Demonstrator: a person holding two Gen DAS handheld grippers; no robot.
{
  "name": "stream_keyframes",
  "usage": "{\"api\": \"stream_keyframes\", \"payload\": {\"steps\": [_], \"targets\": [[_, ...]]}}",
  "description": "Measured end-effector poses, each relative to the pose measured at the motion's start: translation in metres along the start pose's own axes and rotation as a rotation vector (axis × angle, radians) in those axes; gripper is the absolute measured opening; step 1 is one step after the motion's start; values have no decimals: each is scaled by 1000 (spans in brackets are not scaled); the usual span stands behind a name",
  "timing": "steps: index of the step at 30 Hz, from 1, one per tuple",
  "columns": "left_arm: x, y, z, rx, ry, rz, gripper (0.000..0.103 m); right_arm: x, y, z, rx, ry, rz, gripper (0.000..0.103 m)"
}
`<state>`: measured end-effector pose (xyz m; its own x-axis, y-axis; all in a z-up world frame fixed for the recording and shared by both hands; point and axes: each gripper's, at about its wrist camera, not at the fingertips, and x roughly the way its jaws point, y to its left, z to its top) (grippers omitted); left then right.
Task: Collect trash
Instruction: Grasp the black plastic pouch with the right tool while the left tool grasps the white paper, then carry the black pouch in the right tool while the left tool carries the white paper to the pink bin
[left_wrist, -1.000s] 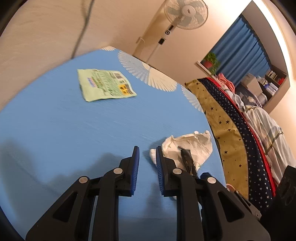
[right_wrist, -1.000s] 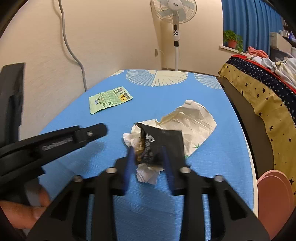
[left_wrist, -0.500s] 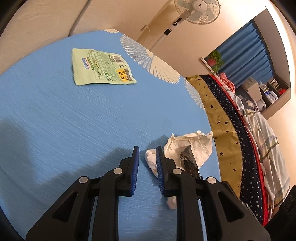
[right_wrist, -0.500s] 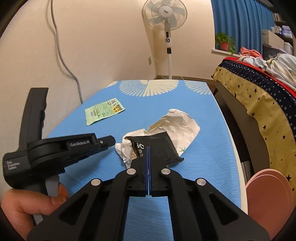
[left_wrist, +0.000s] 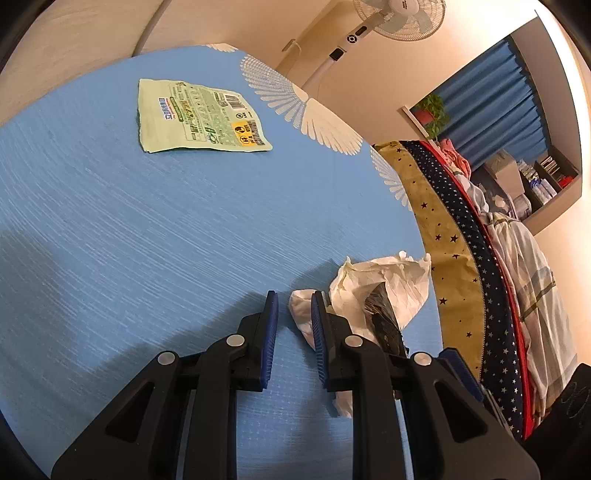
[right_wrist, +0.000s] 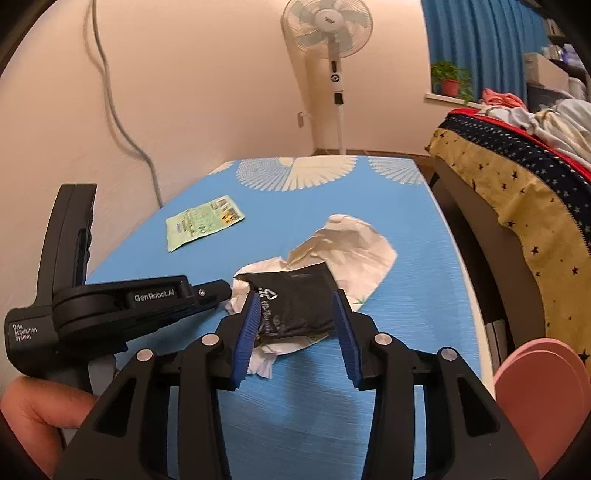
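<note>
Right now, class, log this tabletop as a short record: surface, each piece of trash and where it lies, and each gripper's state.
surface: blue tablecloth
green wrapper: flat, far left, apart from the rest
white paper: crumpled, mid-table
black packet: lying on the white paper
right gripper: fingers just opened, straddling the black packet, not pressing it
left gripper: narrow gap, nothing held, beside the white paper

Pedestal fan (right_wrist: 327, 26), potted plant (right_wrist: 448, 78), starred blanket (right_wrist: 517, 184), blue curtain (right_wrist: 480, 48)
</note>
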<state>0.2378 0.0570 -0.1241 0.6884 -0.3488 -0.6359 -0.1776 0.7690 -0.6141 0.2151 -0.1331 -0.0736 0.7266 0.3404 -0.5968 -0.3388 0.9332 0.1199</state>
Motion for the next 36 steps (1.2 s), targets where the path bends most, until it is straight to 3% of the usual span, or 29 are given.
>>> {"api": "stream_keyframes", "payload": {"steps": [5,10,13,15,21,29,36], "targets": [[1,2,1,-4,5,-16,18,7,9,-3,-57,28,13,49],[3,2,2,-6,8,-26,18,16,11,-1,-72,61,1,49],[5,0,2,-3,11,-28,18,19,12,-1,-77,75,0,42],[5,-1,2,-3,14,-32,18,19,11,-1,-72,79,0,30],[7,-4,-1,0,22,-45,6,16,8,-2,-62,73,-5,16],[-16,-18,2,60,-19,-27,4,-11,-6,9,-18,20,-11,10],[-51,-38,1,169,-79,50,4,-42,-19,13,25,-15,-8,10]]}}
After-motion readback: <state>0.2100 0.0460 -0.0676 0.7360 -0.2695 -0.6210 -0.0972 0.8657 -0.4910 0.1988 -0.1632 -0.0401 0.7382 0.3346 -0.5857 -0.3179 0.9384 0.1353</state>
